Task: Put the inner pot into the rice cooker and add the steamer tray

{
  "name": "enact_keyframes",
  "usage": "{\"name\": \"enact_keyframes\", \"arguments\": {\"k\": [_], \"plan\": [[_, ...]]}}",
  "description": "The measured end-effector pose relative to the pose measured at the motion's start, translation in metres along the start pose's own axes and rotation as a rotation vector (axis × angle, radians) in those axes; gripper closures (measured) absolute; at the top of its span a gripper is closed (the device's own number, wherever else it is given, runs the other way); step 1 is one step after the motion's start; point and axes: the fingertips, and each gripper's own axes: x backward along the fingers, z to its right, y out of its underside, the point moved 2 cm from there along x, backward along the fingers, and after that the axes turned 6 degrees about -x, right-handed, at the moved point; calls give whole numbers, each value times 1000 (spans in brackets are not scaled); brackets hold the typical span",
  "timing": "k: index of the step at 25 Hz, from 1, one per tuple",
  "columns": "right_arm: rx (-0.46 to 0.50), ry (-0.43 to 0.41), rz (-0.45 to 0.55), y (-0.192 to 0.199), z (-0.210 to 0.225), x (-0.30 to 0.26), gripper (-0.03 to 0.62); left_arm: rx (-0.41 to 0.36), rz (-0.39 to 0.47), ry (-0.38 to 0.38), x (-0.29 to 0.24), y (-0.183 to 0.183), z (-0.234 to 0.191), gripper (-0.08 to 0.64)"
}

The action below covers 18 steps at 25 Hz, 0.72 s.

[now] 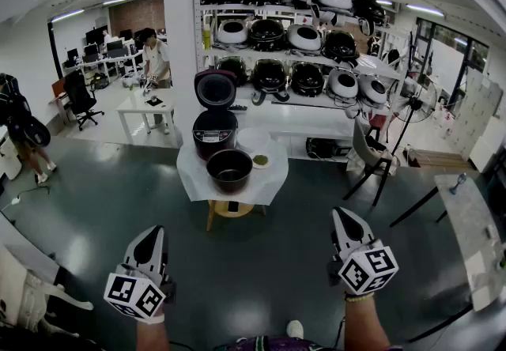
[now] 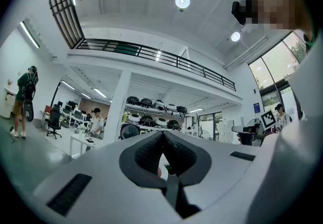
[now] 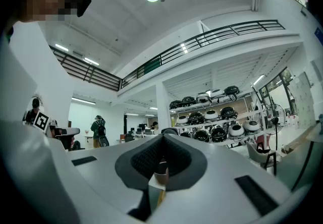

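Both tongs are held low and level with nothing in them: the left tongs [image 1: 155, 232] are pressed together, their dark pads meeting with no gap in the left gripper view, and the right tongs [image 1: 341, 215] are closed the same way, empty. Bare floor [image 1: 261, 262] lies ahead of them, and everything for the task is well apart from both tips. Beyond that, roughly midway between the two tongs, is a small round desk [image 1: 192, 180] under a white cloth. The dark pot [image 1: 230, 169] sits on the desk's nearer side, upright and empty as far as can be told. Just behind it, on the left tongs' side, is the cooker [image 1: 213, 134] with its lid [image 1: 215, 90] raised. The pale round thing beside the cooker, toward the right tongs, looks like the tray [image 1: 254, 140], with a small green dish [image 1: 260, 160] in front of it. Farthest off, a shelf [image 1: 316, 96] carries many more cookers. By this layout nothing is done yet: the pot is out of the cooker, the tray unplaced, and the approach comes first.
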Motion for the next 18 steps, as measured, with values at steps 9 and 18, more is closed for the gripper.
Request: {"name": "enact_keyframes", "arguments": {"k": [9,18], "plan": [[39,-8,12,-1,-17,2,589,-34,4,-35,13,3,-10,540],[-19,-16,44,5,-25,3,588,38,36,67,19,6,-3,540]]}}
